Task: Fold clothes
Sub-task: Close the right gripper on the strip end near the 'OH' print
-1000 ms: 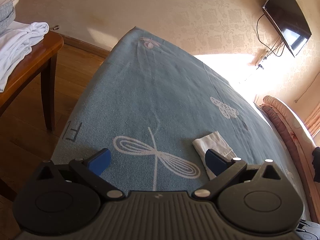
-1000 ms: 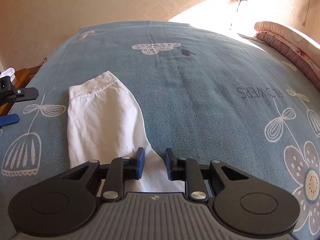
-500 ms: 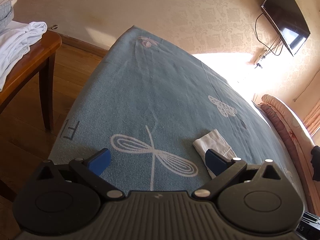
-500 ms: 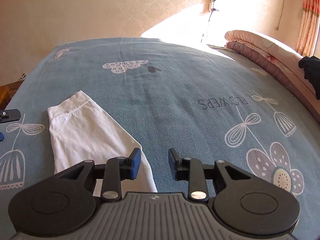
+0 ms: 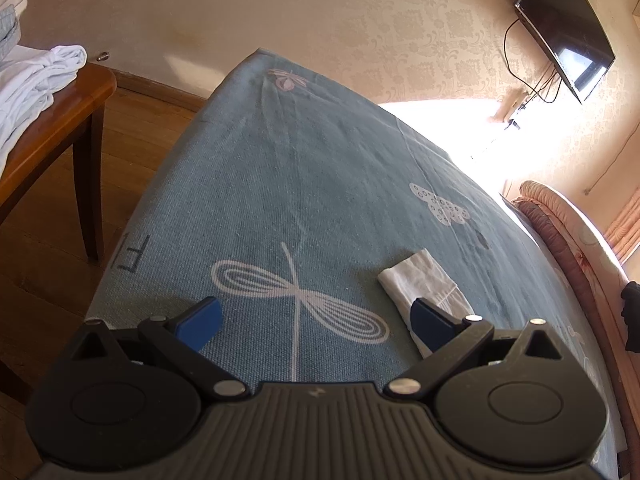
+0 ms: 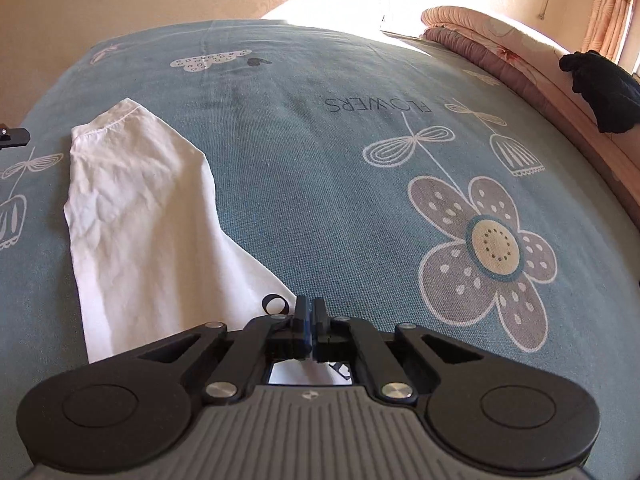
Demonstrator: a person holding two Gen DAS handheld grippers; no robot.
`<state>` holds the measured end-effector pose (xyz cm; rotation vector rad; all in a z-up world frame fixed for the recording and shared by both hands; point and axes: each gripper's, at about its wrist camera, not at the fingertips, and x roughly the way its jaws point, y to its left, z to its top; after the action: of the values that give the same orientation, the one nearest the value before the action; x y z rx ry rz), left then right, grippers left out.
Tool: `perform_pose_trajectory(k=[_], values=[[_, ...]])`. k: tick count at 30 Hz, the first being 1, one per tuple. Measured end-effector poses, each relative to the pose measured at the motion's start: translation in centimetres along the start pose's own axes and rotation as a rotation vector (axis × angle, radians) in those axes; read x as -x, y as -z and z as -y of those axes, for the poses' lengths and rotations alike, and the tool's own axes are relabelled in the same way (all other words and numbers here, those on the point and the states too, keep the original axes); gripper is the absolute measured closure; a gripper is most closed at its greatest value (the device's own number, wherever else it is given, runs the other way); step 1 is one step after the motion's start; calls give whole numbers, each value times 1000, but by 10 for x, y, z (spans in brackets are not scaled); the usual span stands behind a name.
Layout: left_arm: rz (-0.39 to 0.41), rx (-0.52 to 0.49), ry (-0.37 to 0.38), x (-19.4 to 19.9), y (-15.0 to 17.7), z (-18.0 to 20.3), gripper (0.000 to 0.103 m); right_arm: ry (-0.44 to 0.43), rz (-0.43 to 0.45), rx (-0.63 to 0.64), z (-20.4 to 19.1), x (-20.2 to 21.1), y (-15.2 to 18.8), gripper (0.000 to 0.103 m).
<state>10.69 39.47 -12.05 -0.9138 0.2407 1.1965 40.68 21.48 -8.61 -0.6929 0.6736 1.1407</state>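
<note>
A white garment [image 6: 140,216] lies flat on the teal patterned bed cover [image 6: 320,184], its cuffed sleeve end toward the far left. My right gripper [image 6: 309,314] is at the garment's near right edge, next to a black printed mark, and its fingers are shut on that edge. In the left wrist view only the sleeve end of the white garment [image 5: 420,280] shows, just beyond the right fingertip [image 5: 426,314]. My left gripper [image 5: 312,314] hovers wide open over the bed's left side, holding nothing.
A wooden table [image 5: 84,92] with a pile of white clothes [image 5: 36,76] stands left of the bed over wood floor. A folded pink quilt [image 6: 500,40] and a dark cloth [image 6: 600,88] lie at the bed's far right. A TV [image 5: 564,28] hangs on the wall.
My right gripper has gone from open to shut at the garment's edge, and its view has shifted right across the bed. The left gripper has stayed open and has hardly moved.
</note>
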Motion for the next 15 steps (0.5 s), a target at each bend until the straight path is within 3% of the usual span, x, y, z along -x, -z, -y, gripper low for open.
perform_pose_trajectory(k=[1,5,7,9,15], values=[[0,-1,0,0,0,0,3,27,6,28,-4,-1,-1,101],[-1,-6,2,1,2,2,3,74,43,-71,11,2,-4,101],[-1,-8,3,1,2,3,3,85,78,-143,21,9,-5,93],[-1,-11,4,1,3,4,3,81,113,-176,25,19,-6,86],[13,-13,1,4,4,5,3,-6,135,-171,2,32,-19,85]])
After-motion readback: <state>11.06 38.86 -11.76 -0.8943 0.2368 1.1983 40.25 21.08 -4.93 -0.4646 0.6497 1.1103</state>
